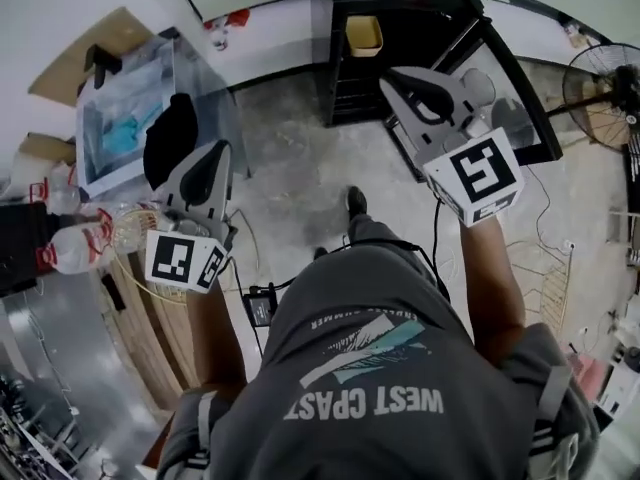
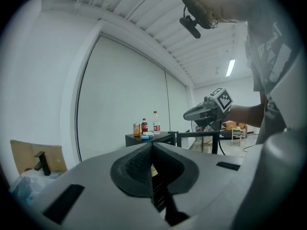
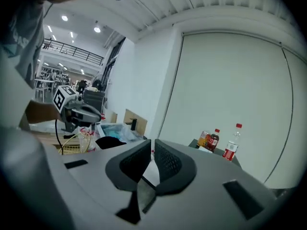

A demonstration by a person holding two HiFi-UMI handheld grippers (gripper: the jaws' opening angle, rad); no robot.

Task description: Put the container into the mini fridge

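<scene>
Two empty grippers, left gripper (image 2: 152, 147) fingers pressed together, right gripper (image 3: 149, 146) fingers a sliver apart

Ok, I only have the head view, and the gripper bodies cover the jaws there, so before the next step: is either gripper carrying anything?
Observer: No. The left gripper has its jaws pressed together with nothing between them.
Operator: And the right one?
Observer: The right gripper shows a slim gap between its jaws, and nothing is in it.
Operator: What stands on top of the mini fridge?
Observer: On the mini fridge stand a can, a dark drink bottle and a clear bottle with a red label.
</scene>
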